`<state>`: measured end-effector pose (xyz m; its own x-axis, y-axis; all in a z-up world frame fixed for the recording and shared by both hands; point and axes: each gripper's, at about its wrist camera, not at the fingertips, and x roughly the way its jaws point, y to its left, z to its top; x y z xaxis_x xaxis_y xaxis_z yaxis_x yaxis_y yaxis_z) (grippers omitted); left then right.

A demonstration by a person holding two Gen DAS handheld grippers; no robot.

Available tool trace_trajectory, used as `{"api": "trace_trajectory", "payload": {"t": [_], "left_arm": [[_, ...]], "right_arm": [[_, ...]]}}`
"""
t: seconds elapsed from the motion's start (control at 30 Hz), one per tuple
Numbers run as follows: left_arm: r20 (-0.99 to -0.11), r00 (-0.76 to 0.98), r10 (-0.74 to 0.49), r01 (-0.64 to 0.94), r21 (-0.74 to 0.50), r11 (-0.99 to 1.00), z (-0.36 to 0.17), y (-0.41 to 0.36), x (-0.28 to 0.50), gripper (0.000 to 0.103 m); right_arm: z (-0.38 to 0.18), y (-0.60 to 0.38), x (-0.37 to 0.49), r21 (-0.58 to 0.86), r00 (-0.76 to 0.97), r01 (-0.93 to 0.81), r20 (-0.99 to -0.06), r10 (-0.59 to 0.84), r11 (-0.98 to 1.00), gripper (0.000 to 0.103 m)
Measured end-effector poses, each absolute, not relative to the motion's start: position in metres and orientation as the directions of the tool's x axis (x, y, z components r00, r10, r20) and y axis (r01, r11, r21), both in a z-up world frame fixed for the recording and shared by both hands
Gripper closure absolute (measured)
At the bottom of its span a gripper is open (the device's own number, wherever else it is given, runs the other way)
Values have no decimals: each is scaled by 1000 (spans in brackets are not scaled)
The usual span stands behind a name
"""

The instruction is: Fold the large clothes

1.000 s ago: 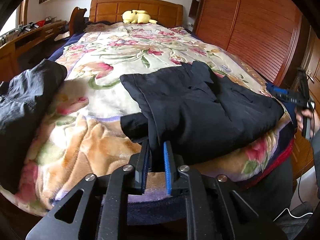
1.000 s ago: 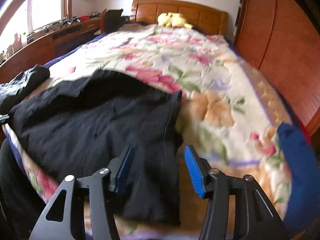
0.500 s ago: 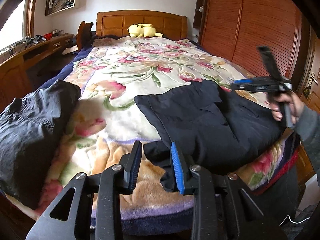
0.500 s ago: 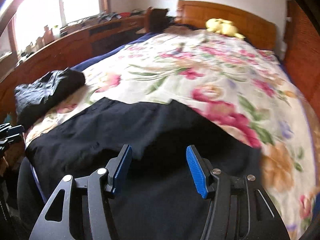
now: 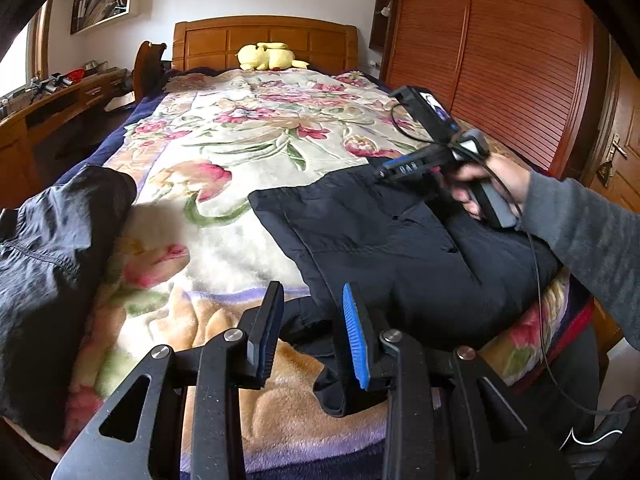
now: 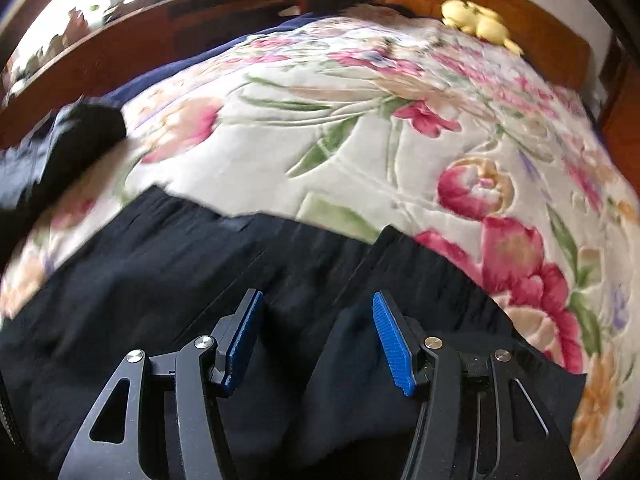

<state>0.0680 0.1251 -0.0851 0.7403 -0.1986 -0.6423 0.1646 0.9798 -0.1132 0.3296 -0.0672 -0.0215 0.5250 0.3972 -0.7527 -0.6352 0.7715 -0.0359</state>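
Note:
A dark navy garment [image 5: 392, 248] lies partly folded at the near right of the floral bed. It also fills the lower part of the right wrist view [image 6: 248, 280]. My left gripper [image 5: 312, 320] is open, just above the garment's near left corner, with a loose flap [image 5: 316, 328] between and below its fingers. My right gripper [image 6: 316, 328] is open and hovers low over the garment's far part. It shows in the left wrist view [image 5: 384, 174], held by a hand in a grey sleeve.
A second dark garment [image 5: 52, 248] lies bundled at the bed's left edge. A yellow plush toy [image 5: 268, 56] sits by the wooden headboard. A wooden desk [image 5: 44, 112] runs along the left, a wardrobe [image 5: 500, 60] along the right.
My left gripper has opened and let go of the garment's edge, then drawn back. My right gripper has swung over the garment toward its far side.

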Motion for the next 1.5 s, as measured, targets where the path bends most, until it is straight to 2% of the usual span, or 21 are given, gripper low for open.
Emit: {"api": "trace_trajectory", "payload": {"t": [0.43,0.5,0.6,0.63,0.67,0.7,0.87,1.0,1.1,1.13,1.2,1.27,1.33,1.43,1.5], "left_arm": [[-653,725,-219,185,-122,975,-90,118,72,71],[-655,723,-219,185,-122,975,-90,118,71,71],[-657,722,-217,185,-119,976,-91,120,70,71],[-657,722,-217,184,-119,976,-91,120,70,71],[-658,721,-216,183,-120,976,-92,120,69,71],[-659,721,-216,182,-120,976,-92,120,69,71],[-656,721,-221,189,-120,975,-91,116,68,71],[-646,729,-224,193,-120,974,-84,111,68,71],[-622,754,-212,177,-119,977,-77,107,67,71],[-616,760,-207,172,-116,978,-75,104,68,71],[-615,758,-215,180,-119,976,-72,97,71,71],[-615,757,-219,185,-120,976,-73,91,73,71],[-623,749,-224,191,-120,974,-76,85,76,71],[-636,736,-231,205,-115,972,-80,75,81,71],[-646,727,-233,211,-113,971,-84,68,84,71]], "right_arm": [[-36,-67,340,63,363,-723,-812,457,688,44],[-34,-67,338,59,354,-733,-818,454,678,47],[-33,-67,331,45,340,-756,-825,452,652,64],[-32,-66,327,39,334,-770,-826,454,637,74],[-30,-66,322,26,336,-781,-825,454,624,89],[-28,-64,317,13,339,-792,-822,458,611,93],[-16,-53,304,-132,471,-776,-773,426,617,97],[6,-43,309,-181,587,-719,-676,445,672,97],[9,-29,319,-210,639,-669,-653,407,714,96],[6,-25,324,-213,638,-660,-666,387,721,95],[-1,-23,334,-179,606,-651,-707,364,738,84],[0,-34,340,-125,596,-626,-713,369,770,61],[12,-58,339,-79,619,-598,-677,398,797,45],[24,-101,332,-72,655,-550,-655,377,832,36],[25,-139,323,-101,689,-507,-644,333,856,35]]}}
